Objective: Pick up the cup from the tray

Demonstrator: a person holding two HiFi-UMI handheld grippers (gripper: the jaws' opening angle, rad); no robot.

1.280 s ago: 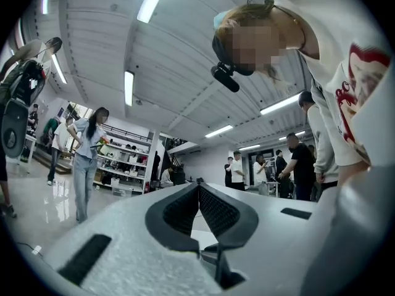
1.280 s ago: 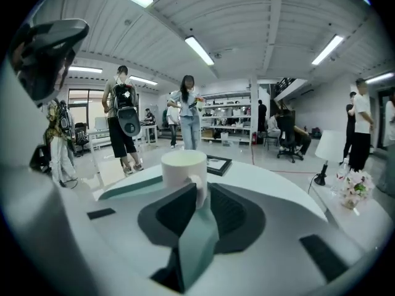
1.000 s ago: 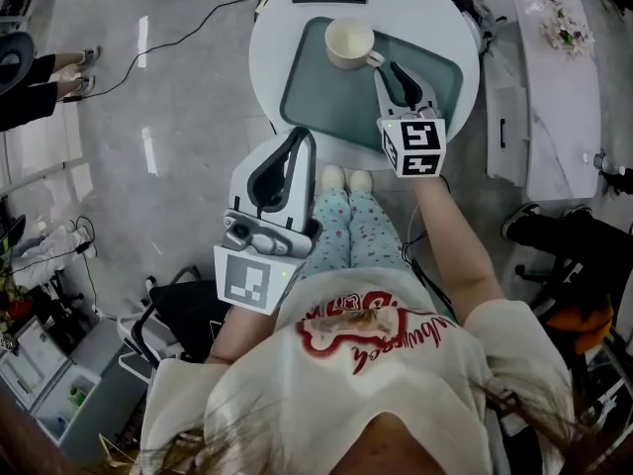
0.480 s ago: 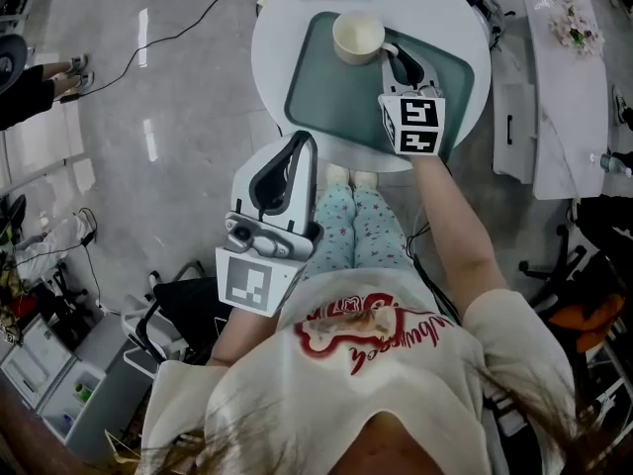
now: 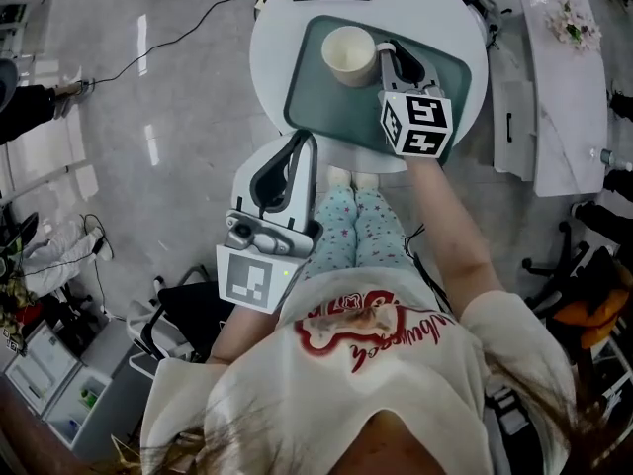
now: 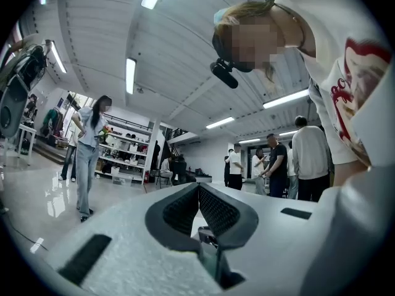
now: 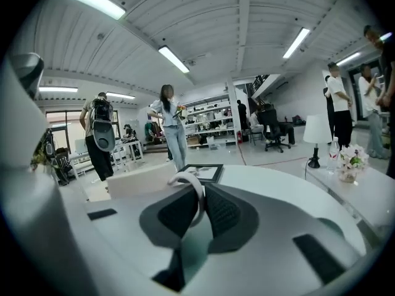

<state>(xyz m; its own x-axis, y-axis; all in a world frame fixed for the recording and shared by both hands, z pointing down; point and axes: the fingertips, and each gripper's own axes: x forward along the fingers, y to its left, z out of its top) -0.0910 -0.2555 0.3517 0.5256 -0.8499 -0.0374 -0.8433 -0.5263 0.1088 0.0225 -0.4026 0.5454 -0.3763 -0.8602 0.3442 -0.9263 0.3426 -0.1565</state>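
Cream cup [image 5: 348, 55] sits on the green tray [image 5: 315, 99] on the round white table [image 5: 271, 46], and the right gripper [image 5: 388, 57] pinches its handle [image 7: 199, 196] tight. The left gripper [image 5: 301, 139] (down by the person's knees [image 5: 348, 228]) has its jaws pressed together on nothing.

Cream cup [image 5: 348, 54], teal tray [image 5: 312, 97], white table [image 5: 267, 47]; blk/wht markers [image 5: 417, 125] on right hand-held gripper [image 5: 388, 55].

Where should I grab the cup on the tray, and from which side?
Grip the cup by its handle, coming in from the right. The cup stands upright on the tray, and its thin loop points toward the right gripper, whose jaws are closed on that loop, one pad on each flat side.
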